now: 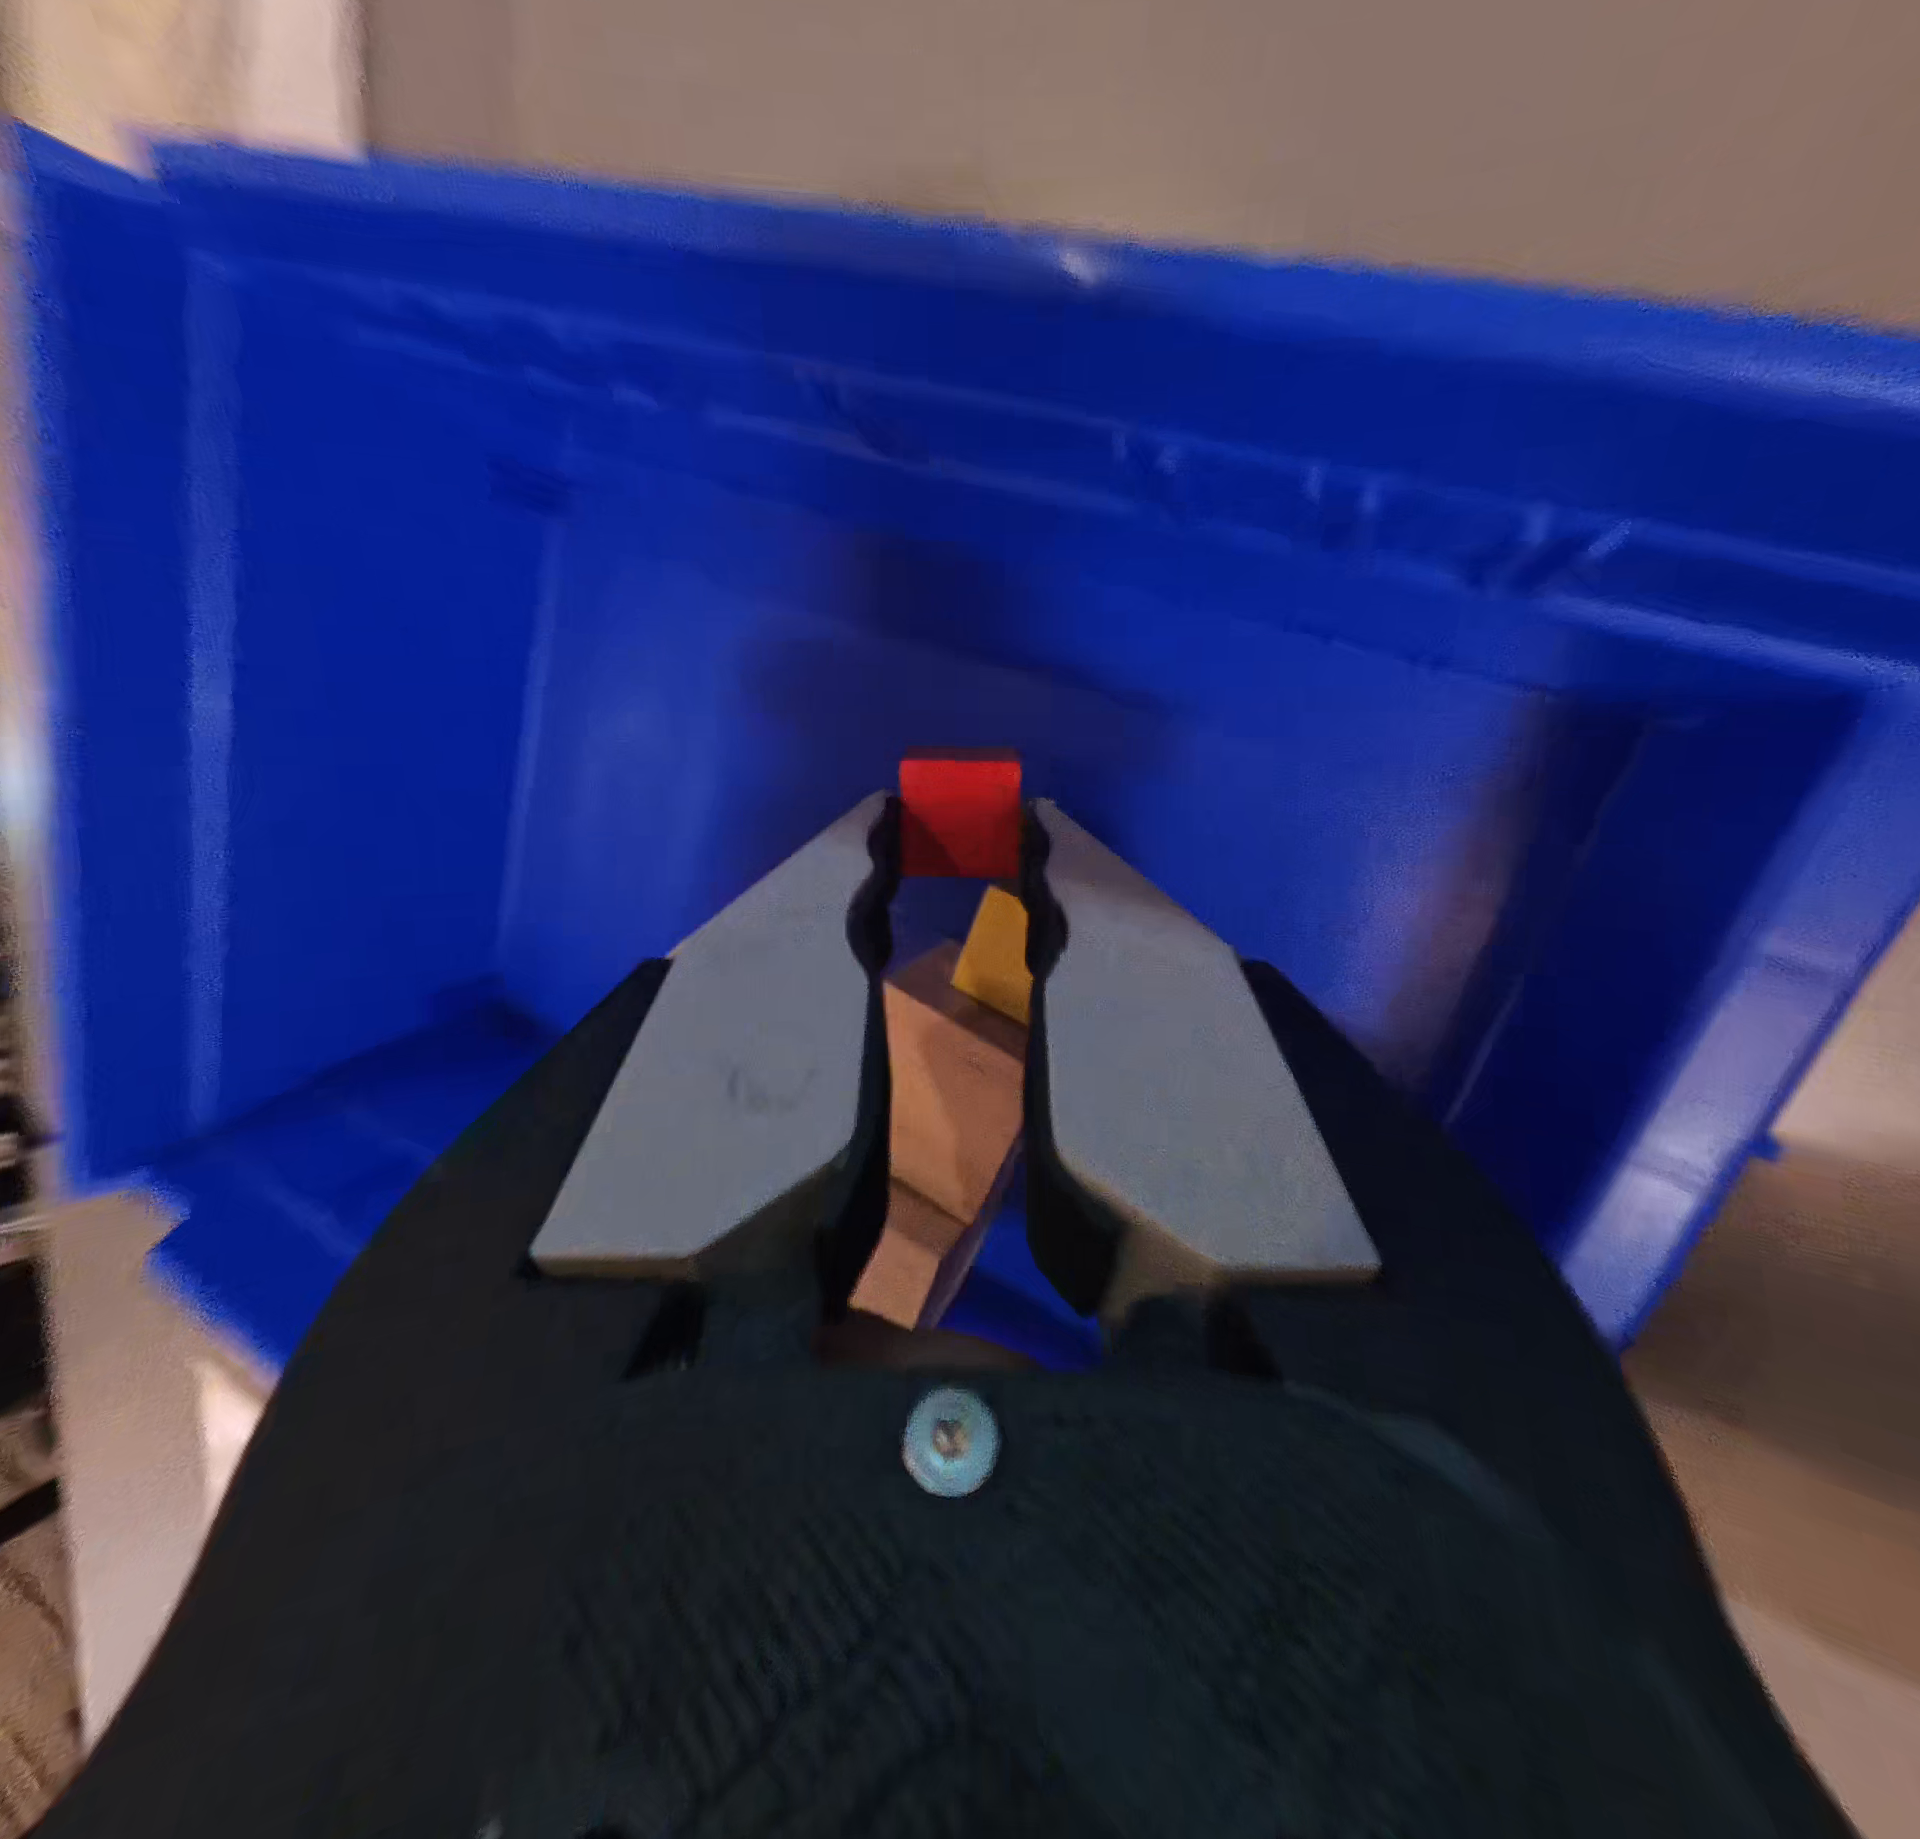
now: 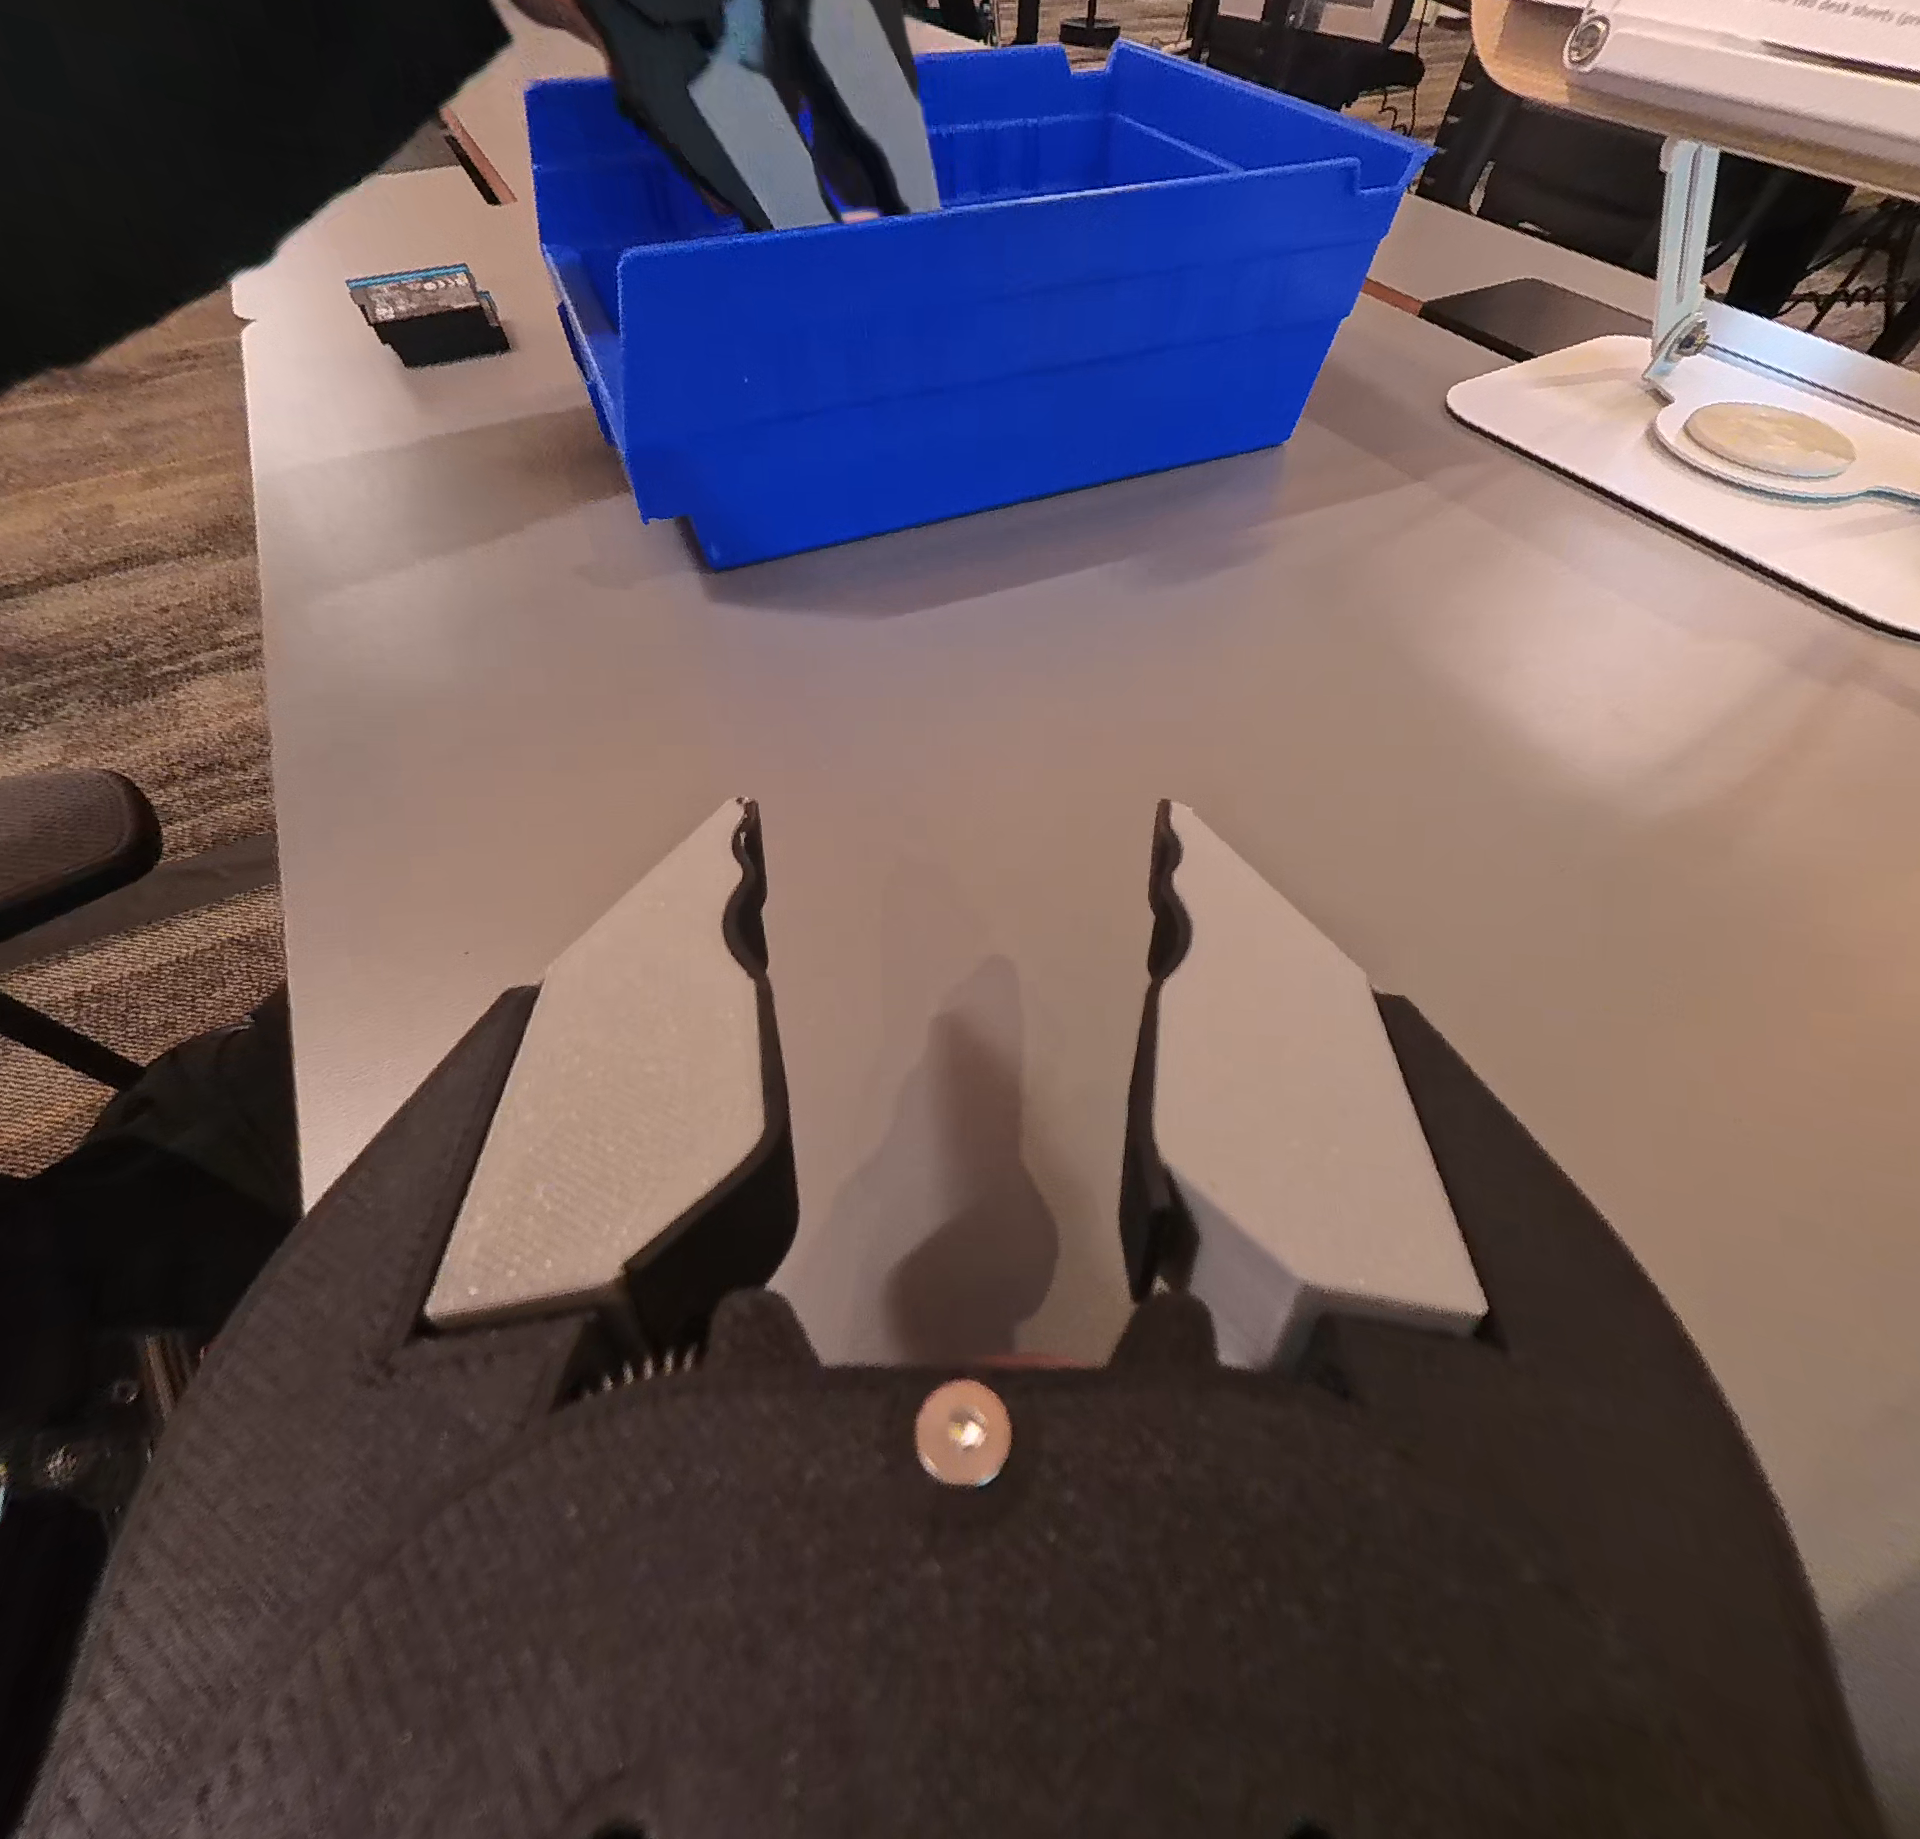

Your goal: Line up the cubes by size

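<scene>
Gripping a small red cube point(image 1: 958, 821) right at its fingertips, my left gripper point(image 1: 958, 833) is narrowed down onto it inside the blue bin point(image 1: 416, 646), the two pads touching the cube's left and right faces with only the very tips doing the work. That is my first worry: so shallow a hold means the cube could pivot or squirt out if I lift sharply or brush the bin wall on the way up, and the left wrist view is smeared with motion, so I cannot judge how squarely the faces are seated. Through the gap below the cube I see a yellow block point(image 1: 995, 963) and a plain wooden block point(image 1: 940, 1093) lying on the bin floor, tilted against each other; whether they touch the fingers I cannot tell, but dragging the tips sideways would likely scatter them and make the next picks harder. From the right wrist view the left gripper point(image 2: 831, 200) reaches steeply down over the bin's point(image 2: 987, 366) near wall, so a low exit could catch the rim and jar the cube loose. My right gripper point(image 2: 956, 823) hangs spread wide with nothing in it, over the bare grey table point(image 2: 1039, 667), well clear of the bin. No cubes are lined up on that table yet, so I judge the task barely begun, and misreading sizes among blocks I only half see could put the row in the wrong order.
</scene>
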`<control>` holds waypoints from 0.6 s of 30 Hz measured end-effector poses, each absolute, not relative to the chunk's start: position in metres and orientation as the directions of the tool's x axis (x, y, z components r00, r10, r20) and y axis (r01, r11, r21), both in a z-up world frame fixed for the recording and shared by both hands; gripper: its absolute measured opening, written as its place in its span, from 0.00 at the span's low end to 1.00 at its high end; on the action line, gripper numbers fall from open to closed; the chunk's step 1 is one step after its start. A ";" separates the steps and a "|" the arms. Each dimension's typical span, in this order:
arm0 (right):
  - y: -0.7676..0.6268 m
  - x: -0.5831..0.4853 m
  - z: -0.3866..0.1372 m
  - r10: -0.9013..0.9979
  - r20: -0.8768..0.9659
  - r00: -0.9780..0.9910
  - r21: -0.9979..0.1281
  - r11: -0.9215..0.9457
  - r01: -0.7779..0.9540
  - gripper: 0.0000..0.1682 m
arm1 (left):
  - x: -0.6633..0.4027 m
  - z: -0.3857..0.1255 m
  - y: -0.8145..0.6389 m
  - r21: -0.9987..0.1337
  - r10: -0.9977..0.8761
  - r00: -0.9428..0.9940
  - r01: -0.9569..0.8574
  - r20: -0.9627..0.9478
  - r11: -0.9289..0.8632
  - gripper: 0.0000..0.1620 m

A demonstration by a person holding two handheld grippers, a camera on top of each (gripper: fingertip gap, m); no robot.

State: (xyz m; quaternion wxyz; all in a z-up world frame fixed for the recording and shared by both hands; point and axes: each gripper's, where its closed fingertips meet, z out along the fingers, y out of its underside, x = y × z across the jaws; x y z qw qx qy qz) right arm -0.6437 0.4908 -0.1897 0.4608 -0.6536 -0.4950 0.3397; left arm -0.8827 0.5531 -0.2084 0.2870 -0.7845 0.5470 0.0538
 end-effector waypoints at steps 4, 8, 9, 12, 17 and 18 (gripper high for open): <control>0.494 -0.640 -0.193 0.957 0.055 0.286 -0.926 -0.058 0.373 0.42 | -0.854 -0.133 0.530 -0.582 -0.569 0.466 -0.813 -0.677 0.027 0.12; 0.460 -0.649 -0.178 0.994 -0.063 0.091 -0.944 -0.089 0.319 0.30 | -0.760 -0.078 0.439 -0.725 -0.523 0.511 -0.569 -0.682 0.389 0.12; 0.445 -0.652 -0.171 0.989 -0.144 0.014 -0.938 -0.141 0.315 0.30 | -0.741 -0.075 0.422 -0.709 -0.505 0.500 -0.545 -0.704 0.449 0.12; 0.408 -0.657 -0.143 0.926 -0.349 -0.141 -0.905 -0.294 0.307 0.25 | -0.694 -0.072 0.385 -0.659 -0.465 0.469 -0.490 -0.751 0.570 0.12; 0.360 -0.645 -0.093 0.812 -0.475 -0.339 -0.878 -0.411 0.246 0.30 | -0.645 -0.069 0.352 -0.685 -0.552 0.413 -0.343 -0.725 0.643 0.12; 0.351 -0.641 -0.086 0.772 -0.504 -0.388 -0.863 -0.439 0.249 0.31 | -0.641 -0.069 0.351 -0.671 -0.541 0.405 -0.350 -0.737 0.654 0.12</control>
